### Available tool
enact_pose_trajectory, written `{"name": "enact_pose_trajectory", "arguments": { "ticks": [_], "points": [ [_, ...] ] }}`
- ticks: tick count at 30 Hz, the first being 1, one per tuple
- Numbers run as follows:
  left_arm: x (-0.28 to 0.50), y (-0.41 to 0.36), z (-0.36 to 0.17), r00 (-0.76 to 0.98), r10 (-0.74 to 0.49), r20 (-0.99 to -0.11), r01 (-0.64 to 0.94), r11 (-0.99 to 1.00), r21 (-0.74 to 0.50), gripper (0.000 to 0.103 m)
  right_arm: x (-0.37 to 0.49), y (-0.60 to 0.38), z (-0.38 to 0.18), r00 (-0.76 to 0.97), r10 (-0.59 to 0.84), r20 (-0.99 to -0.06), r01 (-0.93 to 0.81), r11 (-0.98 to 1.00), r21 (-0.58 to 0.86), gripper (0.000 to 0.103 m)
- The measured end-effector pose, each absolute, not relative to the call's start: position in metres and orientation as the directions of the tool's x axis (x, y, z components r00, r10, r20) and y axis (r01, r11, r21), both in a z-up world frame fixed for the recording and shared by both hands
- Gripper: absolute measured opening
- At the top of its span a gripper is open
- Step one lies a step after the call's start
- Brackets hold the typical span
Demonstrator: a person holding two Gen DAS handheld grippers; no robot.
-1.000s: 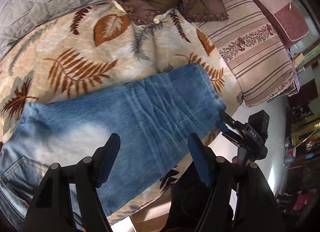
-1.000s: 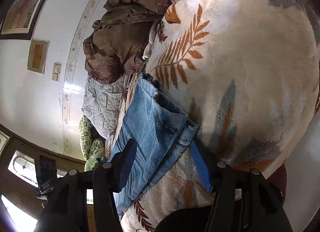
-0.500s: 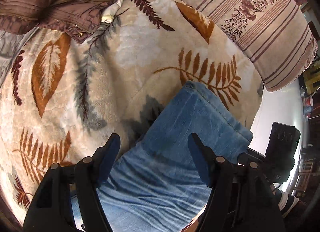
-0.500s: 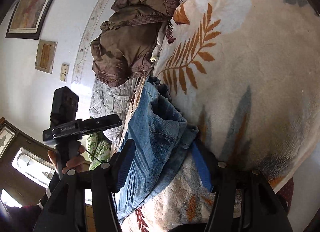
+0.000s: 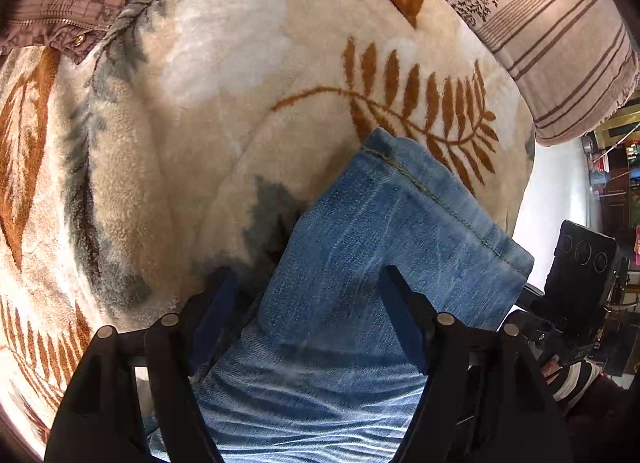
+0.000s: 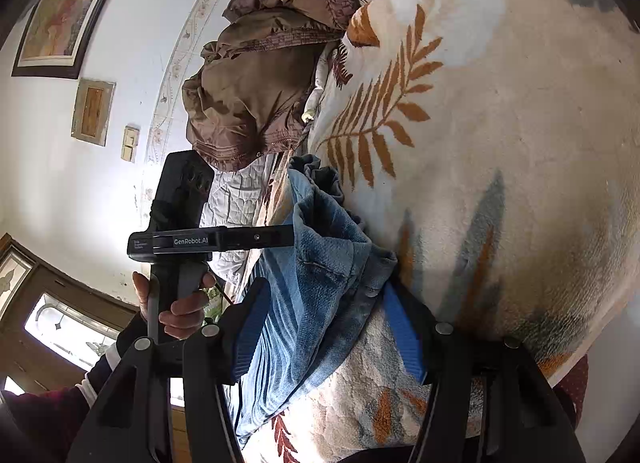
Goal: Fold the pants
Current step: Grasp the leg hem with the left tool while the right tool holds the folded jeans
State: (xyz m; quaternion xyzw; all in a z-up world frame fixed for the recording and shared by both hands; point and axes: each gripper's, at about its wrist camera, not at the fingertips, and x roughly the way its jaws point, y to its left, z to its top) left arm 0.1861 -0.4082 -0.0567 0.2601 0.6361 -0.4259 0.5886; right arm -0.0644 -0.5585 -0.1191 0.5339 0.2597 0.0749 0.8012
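The blue jeans [image 5: 384, 263] lie on the fern-print blanket [image 5: 200, 123] covering the bed, hem end near its edge. The left claw [image 5: 308, 299] is spread wide over the hem end. The right claw [image 6: 324, 323], also released, straddles the cuff corner.

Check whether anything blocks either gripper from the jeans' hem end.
Nothing visible does. The left gripper is open with the jeans leg lying directly between its fingers. The right gripper is open astride the hem corner. The brown garment sits farther up the leaf-print blanket, apart from the jeans.
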Motion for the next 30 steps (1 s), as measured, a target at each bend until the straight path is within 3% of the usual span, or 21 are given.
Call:
{"name": "enact_pose_trajectory", "arguments": {
  "ticks": [16, 21, 30],
  "points": [
    [0.175, -0.443, -0.055, -0.201, -0.165, -0.965, 0.881, 0.4, -0.252, 0.079, -0.065, -0.559, -0.119, 0.856, 0.399, -0.328, 0.151, 0.414, 0.898, 0.061],
    [0.165, -0.434, -0.052, -0.167, -0.139, -0.976, 0.898, 0.388, -0.209, 0.079, -0.068, -0.563, -0.123, 0.865, 0.408, -0.291, 0.125, 0.386, 0.914, 0.061],
    [0.162, -0.438, -0.046, -0.089, -0.144, -0.986, 0.927, 0.351, -0.135, 0.079, -0.069, -0.56, -0.118, 0.856, 0.406, -0.322, 0.144, 0.411, 0.9, 0.062]
  ]
}}
